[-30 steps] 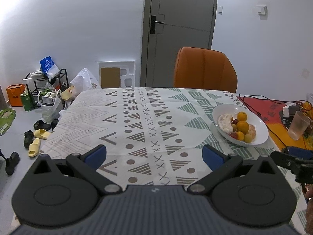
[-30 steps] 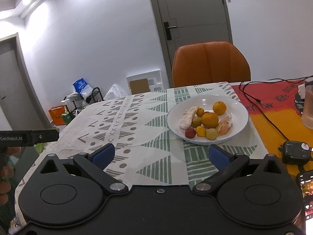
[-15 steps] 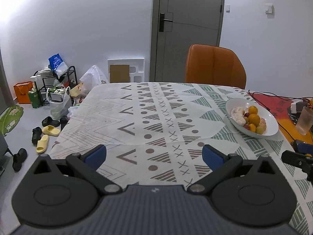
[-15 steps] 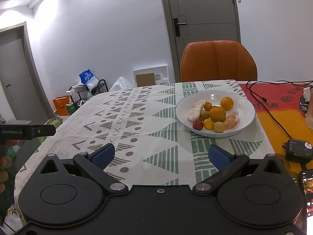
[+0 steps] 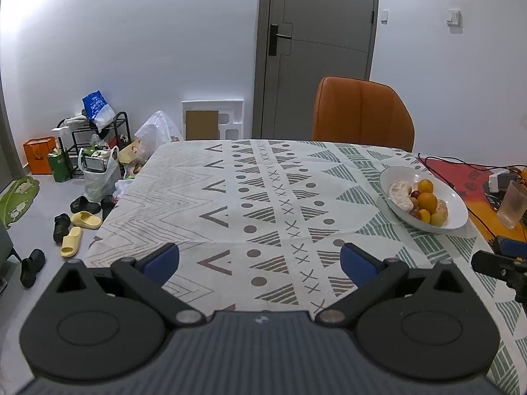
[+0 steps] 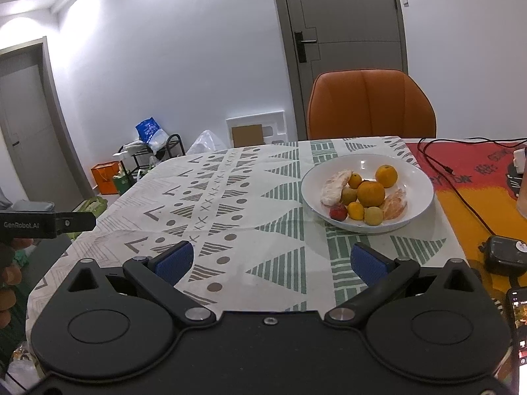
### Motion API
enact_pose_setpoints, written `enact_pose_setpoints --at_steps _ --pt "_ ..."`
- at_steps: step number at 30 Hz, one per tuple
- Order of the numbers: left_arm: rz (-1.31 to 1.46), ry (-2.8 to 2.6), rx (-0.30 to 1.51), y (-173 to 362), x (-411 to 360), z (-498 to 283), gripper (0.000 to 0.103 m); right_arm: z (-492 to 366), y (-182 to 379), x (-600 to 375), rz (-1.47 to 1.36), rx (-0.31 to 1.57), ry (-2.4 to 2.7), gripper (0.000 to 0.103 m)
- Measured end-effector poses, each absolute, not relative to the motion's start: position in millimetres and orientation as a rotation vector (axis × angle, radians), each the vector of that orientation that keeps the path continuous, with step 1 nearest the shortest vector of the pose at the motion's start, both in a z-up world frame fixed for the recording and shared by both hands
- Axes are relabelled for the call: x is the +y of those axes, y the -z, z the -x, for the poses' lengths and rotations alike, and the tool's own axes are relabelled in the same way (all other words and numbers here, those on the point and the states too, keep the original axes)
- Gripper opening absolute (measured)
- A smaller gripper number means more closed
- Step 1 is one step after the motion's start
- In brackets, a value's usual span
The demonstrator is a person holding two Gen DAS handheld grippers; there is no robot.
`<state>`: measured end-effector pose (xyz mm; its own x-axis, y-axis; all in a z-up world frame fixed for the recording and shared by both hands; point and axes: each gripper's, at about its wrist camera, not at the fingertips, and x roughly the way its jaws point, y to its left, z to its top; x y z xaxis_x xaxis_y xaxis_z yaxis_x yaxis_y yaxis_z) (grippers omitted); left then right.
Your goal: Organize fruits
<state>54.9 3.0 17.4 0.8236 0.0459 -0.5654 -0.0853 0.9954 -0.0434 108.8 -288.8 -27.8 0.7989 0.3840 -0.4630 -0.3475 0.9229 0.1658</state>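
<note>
Both tools pulled back, bowl (image 6: 425,204) farther

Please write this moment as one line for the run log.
left tongs: open, empty | right tongs: open, empty | fruits: all in white bowl | tablecloth: no loose fruit visible

Both cameras are sitting just behind their own jaws, looking forward and slightly down across the tabletop (image 5: 230,197) toward the far wall. The left wrist view is facing the grey door (image 5: 316,52) and orange chair (image 5: 362,115) from the near left, keeping the white bowl (image 5: 457,204) off at its right side. The right wrist view is looking from further right and nearer, placing that bowl (image 6: 425,191) right of centre. Both are sharing the patterned cloth, bowl, chair, door and the cluttered rack (image 6: 148,151) by the wall.
</note>
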Motion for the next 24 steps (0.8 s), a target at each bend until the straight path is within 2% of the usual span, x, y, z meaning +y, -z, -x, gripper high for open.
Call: enact_pose_setpoints --at_steps 24 --pt "0.064 -0.058 0.608 -17.1 2.4 -52.6 0.103 -111.0 29.1 -292.4 -0.084 0.507 -0.395 0.103"
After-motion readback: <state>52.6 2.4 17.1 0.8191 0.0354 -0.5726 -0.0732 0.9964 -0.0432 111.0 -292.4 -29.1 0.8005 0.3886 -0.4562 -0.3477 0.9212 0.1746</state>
